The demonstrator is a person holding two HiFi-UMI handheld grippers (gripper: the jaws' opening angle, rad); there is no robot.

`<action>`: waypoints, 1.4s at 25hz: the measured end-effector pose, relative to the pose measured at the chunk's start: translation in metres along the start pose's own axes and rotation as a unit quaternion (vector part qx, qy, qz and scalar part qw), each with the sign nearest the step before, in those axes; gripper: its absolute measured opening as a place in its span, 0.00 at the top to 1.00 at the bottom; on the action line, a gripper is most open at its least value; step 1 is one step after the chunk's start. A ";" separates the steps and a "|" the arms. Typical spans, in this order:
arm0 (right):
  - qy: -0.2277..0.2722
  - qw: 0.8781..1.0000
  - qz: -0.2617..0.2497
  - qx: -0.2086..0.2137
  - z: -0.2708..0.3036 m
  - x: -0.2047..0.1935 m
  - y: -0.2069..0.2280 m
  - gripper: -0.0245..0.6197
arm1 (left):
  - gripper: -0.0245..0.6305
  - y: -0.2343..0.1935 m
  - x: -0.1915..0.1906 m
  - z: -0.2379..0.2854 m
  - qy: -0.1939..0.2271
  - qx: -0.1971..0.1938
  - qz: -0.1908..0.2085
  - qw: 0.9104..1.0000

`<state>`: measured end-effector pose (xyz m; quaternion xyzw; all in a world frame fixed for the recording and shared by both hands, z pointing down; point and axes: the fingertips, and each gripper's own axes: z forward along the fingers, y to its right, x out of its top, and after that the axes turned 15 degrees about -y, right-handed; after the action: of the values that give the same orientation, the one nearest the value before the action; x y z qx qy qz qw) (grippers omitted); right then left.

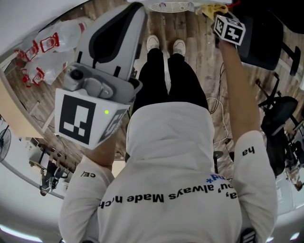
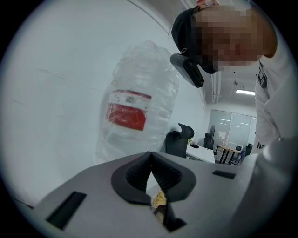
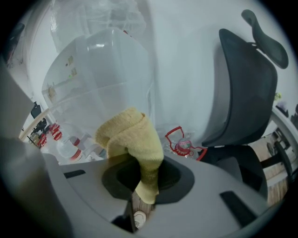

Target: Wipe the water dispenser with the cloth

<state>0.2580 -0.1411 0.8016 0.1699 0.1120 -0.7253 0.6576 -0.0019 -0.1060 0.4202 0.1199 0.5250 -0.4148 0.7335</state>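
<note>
A yellow cloth (image 3: 132, 139) sticks up folded from my right gripper (image 3: 142, 181), which is shut on it. Just beyond the cloth stands a large clear water jug (image 3: 95, 79) against a white wall. In the head view the right gripper (image 1: 213, 9) is held out far ahead at the top right, the cloth (image 1: 212, 8) a small yellow patch at its tip. My left gripper (image 1: 134, 14) is raised close to the camera at the left. Its jaws (image 2: 151, 160) are shut with nothing between them, and they face a clear bottle with a red label (image 2: 139, 107).
Several empty clear bottles with red handles (image 1: 45, 45) lie on the wood floor at the left. A dark office chair (image 3: 247, 93) stands to the right, also the dark office chair (image 1: 261, 42) in the head view. The person's legs and white shoes (image 1: 165, 45) are below.
</note>
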 end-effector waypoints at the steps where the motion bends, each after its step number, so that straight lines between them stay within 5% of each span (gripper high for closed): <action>1: -0.001 1.000 0.000 0.000 0.000 -0.001 -0.001 0.87 | 0.93 0.000 -0.001 0.002 0.000 -0.001 0.000 1.000; 35: -0.043 0.999 0.010 0.015 0.082 -0.037 -0.006 0.87 | 0.93 -0.012 -0.047 0.039 -0.031 0.007 -0.003 0.999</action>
<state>0.2472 -0.1384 0.8915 0.1495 0.0712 -0.7269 0.6665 0.0105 -0.1140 0.4807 0.1105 0.4992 -0.4238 0.7476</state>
